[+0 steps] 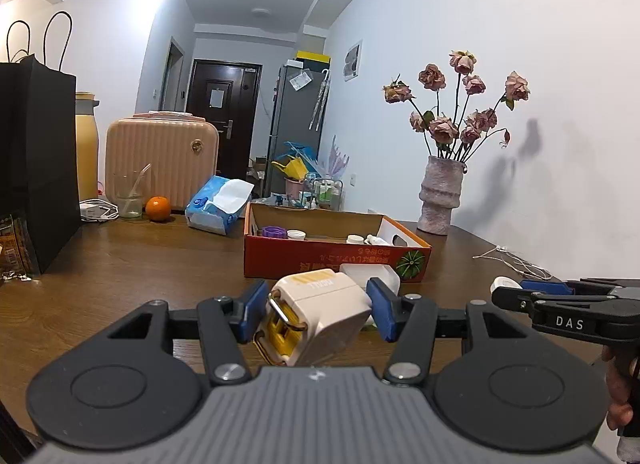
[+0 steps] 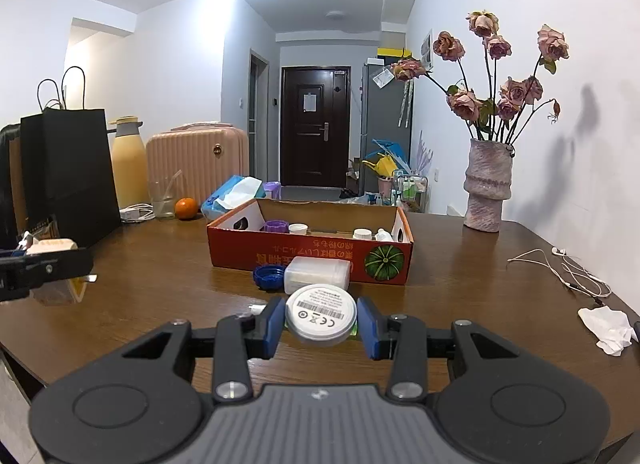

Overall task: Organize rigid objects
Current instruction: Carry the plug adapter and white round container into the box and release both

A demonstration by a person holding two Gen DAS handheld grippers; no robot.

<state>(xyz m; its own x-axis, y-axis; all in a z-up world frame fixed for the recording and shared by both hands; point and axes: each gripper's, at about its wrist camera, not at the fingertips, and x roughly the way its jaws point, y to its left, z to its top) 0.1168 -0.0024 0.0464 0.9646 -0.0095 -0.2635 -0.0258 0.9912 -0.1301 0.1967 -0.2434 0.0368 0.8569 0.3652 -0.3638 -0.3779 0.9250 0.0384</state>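
My left gripper [image 1: 316, 314] is shut on a cream and yellow power adapter [image 1: 320, 316] and holds it above the table in front of the orange cardboard box [image 1: 332, 262]. My right gripper [image 2: 320, 322] is shut on a round white disc with a label [image 2: 321, 318], just in front of the same box [image 2: 304, 256]. The box holds a purple lid [image 2: 276, 226] and small white bottles [image 2: 298, 229]. A white rectangular case [image 2: 318, 274] and a blue cap [image 2: 268, 277] lie on the table against the box front. The right gripper also shows in the left wrist view [image 1: 516, 291].
A vase of dried roses [image 2: 488, 188] stands at the back right. White earphones [image 2: 568, 268] and a crumpled tissue [image 2: 608, 328] lie at the right. A black paper bag [image 2: 68, 176], yellow flask, pink case [image 1: 160, 158], glass, orange [image 1: 158, 209] and tissue pack [image 1: 220, 206] stand at the back left.
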